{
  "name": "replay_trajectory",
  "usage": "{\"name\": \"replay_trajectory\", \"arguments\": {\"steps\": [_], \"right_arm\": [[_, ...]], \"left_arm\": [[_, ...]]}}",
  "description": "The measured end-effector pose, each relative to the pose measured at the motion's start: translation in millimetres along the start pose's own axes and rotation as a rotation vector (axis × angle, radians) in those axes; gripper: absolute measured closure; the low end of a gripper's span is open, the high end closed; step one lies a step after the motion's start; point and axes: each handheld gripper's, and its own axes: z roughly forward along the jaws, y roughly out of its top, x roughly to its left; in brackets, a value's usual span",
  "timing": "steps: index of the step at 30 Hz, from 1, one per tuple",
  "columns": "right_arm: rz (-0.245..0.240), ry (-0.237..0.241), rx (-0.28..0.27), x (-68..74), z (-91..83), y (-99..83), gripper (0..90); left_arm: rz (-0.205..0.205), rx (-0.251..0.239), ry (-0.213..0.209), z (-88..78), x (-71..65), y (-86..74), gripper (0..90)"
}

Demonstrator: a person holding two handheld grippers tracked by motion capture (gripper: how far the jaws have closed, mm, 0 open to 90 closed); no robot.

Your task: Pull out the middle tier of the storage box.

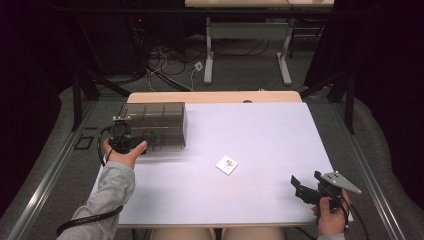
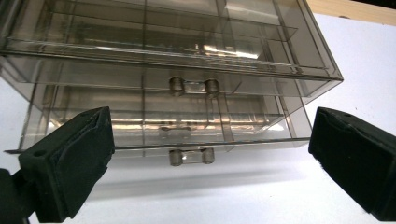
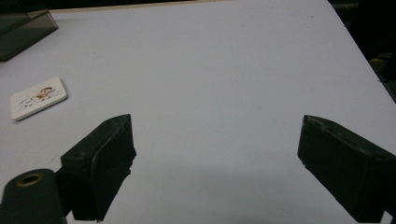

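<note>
Facing the smoky drawer box (image 1: pixel 155 125) at the table's far left, the left gripper (image 2: pixel 205 163) stands wide apart; the lower drawer's handle (image 2: pixel 192 156) lies straight ahead, running crosswise between the jaws.

White table top (image 1: pixel 270 135), matte and bare over most of its area, with a strip of pale wood edge (image 1: pixel 215 97) showing along the far side. At the far left, standing directly on the white surface, a smoky transparent drawer box (image 1: pixel 159 124) with two drawers stacked, the lower one pulled slightly out toward the near side, small clear handles on the fronts. Near the middle, slightly toward the near side, a small white square card (image 1: pixel 227 164) with a little coloured picture, lying flat, well apart from the box. Grey carpeted floor (image 1: pixel 240 75) around the table.
</note>
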Motion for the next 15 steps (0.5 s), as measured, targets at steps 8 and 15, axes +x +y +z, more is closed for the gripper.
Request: {"name": "replay_trajectory", "arguments": {"steps": [8,15], "right_arm": [[0.001,0.000,0.001,0.1,-0.1,-0.1,10.3],[0.002,0.005,-0.008,0.3,0.4,-0.1,10.7]], "left_arm": [[0.020,0.011,-0.017,4.8,-10.4,0.7,0.9],[0.032,-0.005,-0.035,9.5,-19.9,0.2,1.0]]}}
